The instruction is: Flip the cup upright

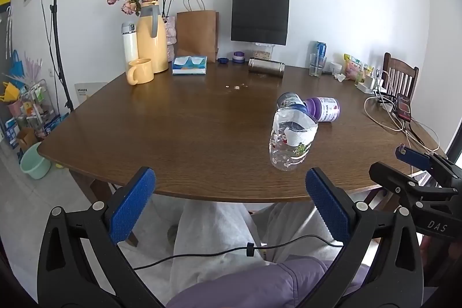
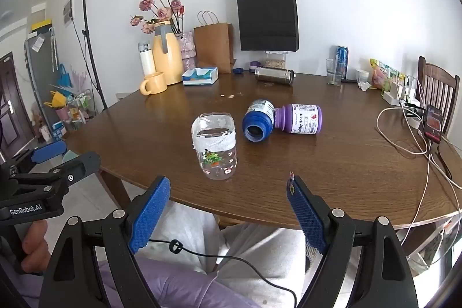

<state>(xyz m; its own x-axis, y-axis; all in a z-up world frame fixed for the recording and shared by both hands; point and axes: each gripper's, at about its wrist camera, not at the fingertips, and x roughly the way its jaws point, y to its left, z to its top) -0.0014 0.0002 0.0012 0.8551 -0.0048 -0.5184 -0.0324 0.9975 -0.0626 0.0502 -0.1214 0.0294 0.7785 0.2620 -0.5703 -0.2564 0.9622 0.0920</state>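
A clear plastic cup (image 1: 290,145) (image 2: 215,147) with a white tape band and small Christmas stickers stands on end on the brown table (image 1: 187,134) (image 2: 332,172), near its front edge. I cannot tell which end is up. My left gripper (image 1: 230,175) (image 2: 79,153) is open, held in front of the table edge, left of the cup and short of it. My right gripper (image 2: 228,182) (image 1: 389,163) is also open and empty, just in front of the cup, which lies slightly left of its centre line. Neither gripper touches the cup.
Behind the cup lie a blue-capped bottle (image 2: 258,120) and a purple bottle (image 2: 300,119) on their sides. A yellow mug (image 1: 140,71), jug, tissue box (image 1: 189,65), steel flask (image 1: 266,67) and paper bags line the back. Cables and a phone (image 2: 433,127) cover the right side. A person's lap is below.
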